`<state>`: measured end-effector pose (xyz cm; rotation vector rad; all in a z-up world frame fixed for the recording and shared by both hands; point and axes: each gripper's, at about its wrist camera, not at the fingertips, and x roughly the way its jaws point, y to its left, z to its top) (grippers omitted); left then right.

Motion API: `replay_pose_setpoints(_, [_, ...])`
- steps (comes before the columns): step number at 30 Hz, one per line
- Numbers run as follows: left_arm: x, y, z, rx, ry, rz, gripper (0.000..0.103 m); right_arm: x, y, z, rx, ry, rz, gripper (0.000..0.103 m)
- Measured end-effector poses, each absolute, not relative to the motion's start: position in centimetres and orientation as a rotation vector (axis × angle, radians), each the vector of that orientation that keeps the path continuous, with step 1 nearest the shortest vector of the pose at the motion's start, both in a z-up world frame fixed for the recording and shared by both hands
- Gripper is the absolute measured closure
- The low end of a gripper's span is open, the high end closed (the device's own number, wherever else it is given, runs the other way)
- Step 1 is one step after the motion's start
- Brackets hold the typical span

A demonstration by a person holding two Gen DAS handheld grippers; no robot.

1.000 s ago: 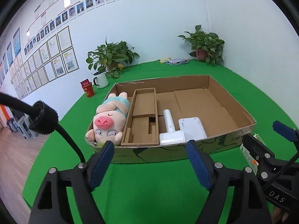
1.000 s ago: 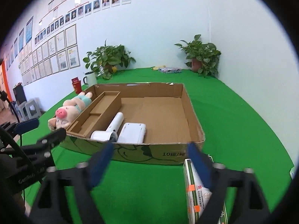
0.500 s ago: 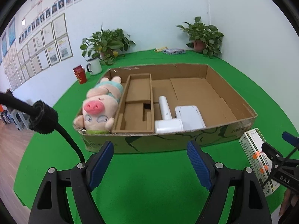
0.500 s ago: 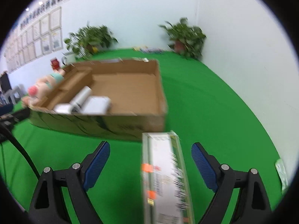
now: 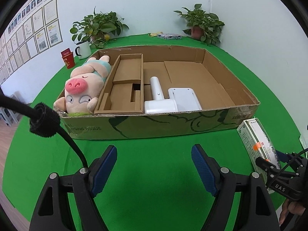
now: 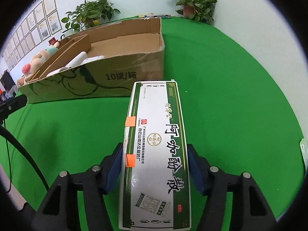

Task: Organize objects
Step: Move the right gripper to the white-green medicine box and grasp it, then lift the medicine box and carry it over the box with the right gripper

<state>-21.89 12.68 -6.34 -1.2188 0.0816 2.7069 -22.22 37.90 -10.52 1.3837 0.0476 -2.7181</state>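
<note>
A white and green medicine box lies flat on the green table just in front of the cardboard box. My right gripper is closing, its blue pads against the medicine box's two long sides. The left wrist view has the same medicine box at the far right, with my right gripper on it. My left gripper hangs open over bare green cloth before the cardboard box. Inside it lie a plush pig, a cardboard insert and a white device.
Two potted plants, a white mug and a red cup stand behind the box. A small packet lies at the table's right edge. The round table drops off to the left, and a black cable crosses there.
My right gripper has dropped and tilted down onto the medicine box, and its jaws have narrowed around it. My left gripper has sunk and tilted down a little, still open.
</note>
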Motion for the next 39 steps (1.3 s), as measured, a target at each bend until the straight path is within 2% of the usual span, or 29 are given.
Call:
replay_pose_setpoints(6, [-22.7, 11.4, -6.6, -1.268, -0.057, 2.617, 0.03, -21.0, 35.0, -9.4, 1.31, -0.008, -2.625, 0.042])
replay_pose_setpoints(10, [-23.4, 10.7, -7.4, -1.31, -0.243, 2.455, 0.03, -20.5, 31.9, -8.3, 1.219, -0.024, -2.535, 0.039])
replay_pose_setpoints(11, [-23.5, 10.7, -7.6, -1.316, -0.27, 2.422, 0.03, -20.3, 31.2, -8.3, 1.198, -0.013, -2.515, 0.036])
replay_pose_setpoints(12, [-23.6, 10.6, -7.9, -1.323, -0.294, 2.39, 0.03, -20.2, 30.5, -8.5, 1.19, 0.006, -2.497, 0.025])
replay_pose_setpoints(13, [-23.7, 10.7, -8.4, -1.336, -0.325, 2.334, 0.03, -20.0, 30.1, -8.6, 1.188, 0.024, -2.486, 0.021])
replay_pose_setpoints(19, [-24.5, 11.8, -11.5, -1.409, -0.457, 2.102, 0.03, -19.1, 29.0, -9.3, 1.169, 0.116, -2.471, 0.021])
replay_pose_setpoints(26, [-25.4, 14.2, -13.9, -1.458, -0.523, 1.902, 0.044, -19.9, 28.9, -10.4, 1.248, 0.129, -2.507, 0.021])
replay_pose_setpoints(31, [-25.7, 14.7, -14.5, -1.476, -0.546, 1.866, 0.045, -20.0, 28.8, -10.8, 1.245, 0.146, -2.503, 0.021])
replay_pose_setpoints(35, [-25.8, 14.7, -14.9, -1.487, -0.567, 1.864, 0.051, -20.1, 28.7, -11.2, 1.261, 0.156, -2.498, 0.021])
replay_pose_setpoints(39, [-25.9, 14.7, -15.1, -1.491, -0.586, 1.86, 0.052, -20.2, 28.6, -11.3, 1.307, 0.133, -2.459, 0.027])
